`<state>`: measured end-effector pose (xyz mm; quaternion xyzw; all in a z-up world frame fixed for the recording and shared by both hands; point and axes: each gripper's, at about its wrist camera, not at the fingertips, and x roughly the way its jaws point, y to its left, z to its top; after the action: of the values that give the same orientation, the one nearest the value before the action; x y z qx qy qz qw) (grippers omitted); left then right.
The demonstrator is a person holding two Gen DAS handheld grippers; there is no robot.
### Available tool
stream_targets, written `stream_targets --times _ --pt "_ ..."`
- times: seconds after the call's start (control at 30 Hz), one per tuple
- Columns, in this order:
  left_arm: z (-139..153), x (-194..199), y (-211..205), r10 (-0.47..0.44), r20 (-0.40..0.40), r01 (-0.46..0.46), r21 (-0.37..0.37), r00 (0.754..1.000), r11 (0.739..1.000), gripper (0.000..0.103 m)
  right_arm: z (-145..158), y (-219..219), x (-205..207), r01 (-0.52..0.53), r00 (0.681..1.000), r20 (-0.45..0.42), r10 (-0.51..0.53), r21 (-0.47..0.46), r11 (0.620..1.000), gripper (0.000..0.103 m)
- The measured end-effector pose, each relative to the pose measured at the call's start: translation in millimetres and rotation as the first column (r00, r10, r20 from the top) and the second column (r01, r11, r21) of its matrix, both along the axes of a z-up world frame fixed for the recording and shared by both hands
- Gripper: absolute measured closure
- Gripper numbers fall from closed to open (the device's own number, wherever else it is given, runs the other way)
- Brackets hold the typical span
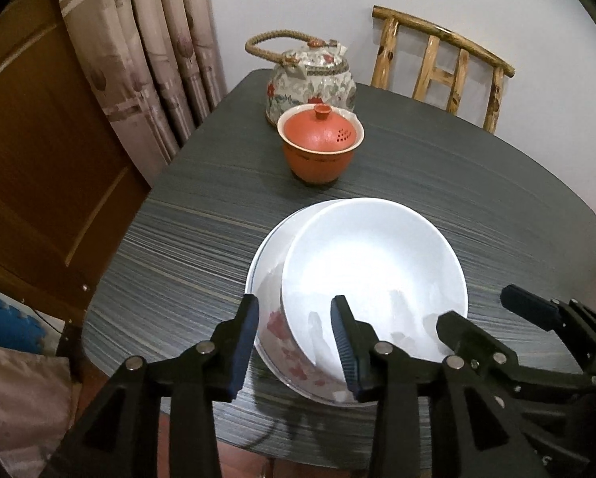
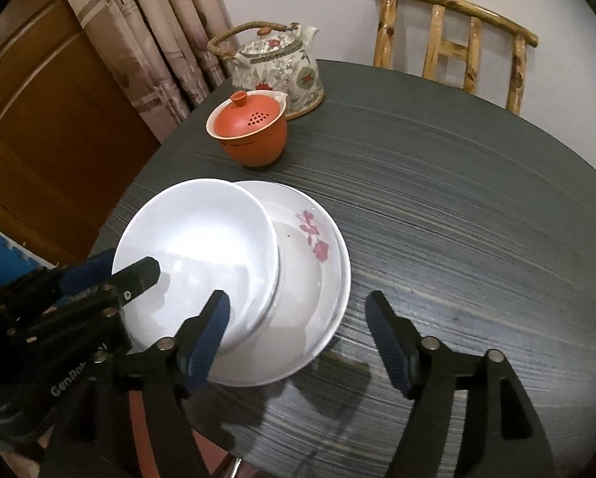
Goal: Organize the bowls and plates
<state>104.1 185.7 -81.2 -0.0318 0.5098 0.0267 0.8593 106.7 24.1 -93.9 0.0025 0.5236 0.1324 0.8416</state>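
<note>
We see a dark striped bench (image 1: 437,167) with two white dishes on it, near us. A plain white bowl (image 1: 373,275) sits tilted inside a wider white plate (image 2: 317,279) that has pink flowers painted on it. The bowl leans toward the left side of the plate, and its rim rests on the plate.

Our left gripper (image 1: 294,342) has its jaws a little apart. The near edge of both dishes sits between the jaws, but the pads do not seem to press on them. Our right gripper (image 2: 298,342) has its jaws wide apart. One jaw is over the near rim of the bowl and the other is over the bare bench to the right. Nothing is held.

Farther away on the bench stands an orange cup (image 2: 254,131) with a lid. Just behind it is a flowered teapot (image 2: 278,67) with a woven handle. A wooden chair (image 2: 457,44) stands at the far side. A curtain (image 1: 146,47) hangs on the left.
</note>
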Motion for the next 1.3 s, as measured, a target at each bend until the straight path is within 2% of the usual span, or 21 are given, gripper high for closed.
stream_targets --times 0.17,0.27,0.4,0.57,0.87,1.3 --pt "4 -12 -4 -0.002 0.018 0.002 0.009 1.0 1.0 0.064 4 -7 -14 0.01 1.0 0.013 -0.011 0.029 1.0 0.028" --pt "7 -19 -8 -0.007 0.037 0.006 0.037 0.999 0.999 0.064 8 -9 -22 0.026 0.999 0.045 -0.027 0.015 1.0 0.027" --pt "6 -28 -9 -0.004 0.048 0.003 0.026 0.999 1.0 0.064 14 -15 -35 0.076 0.992 0.101 -0.077 0.011 0.997 0.024" --pt "11 -39 -14 -0.022 0.073 0.018 0.053 0.997 0.998 0.063 16 -20 -52 0.127 0.982 0.142 -0.125 -0.004 0.992 0.019" --pt "17 -58 -15 -0.031 0.097 0.025 0.062 0.995 0.998 0.063 16 -22 -74 0.163 0.975 0.147 -0.164 0.014 0.986 0.017" --pt "15 -74 -19 -0.04 0.106 0.032 0.08 0.994 0.996 0.063 14 -26 -95 0.19 0.97 0.155 -0.187 -0.007 0.982 0.015"
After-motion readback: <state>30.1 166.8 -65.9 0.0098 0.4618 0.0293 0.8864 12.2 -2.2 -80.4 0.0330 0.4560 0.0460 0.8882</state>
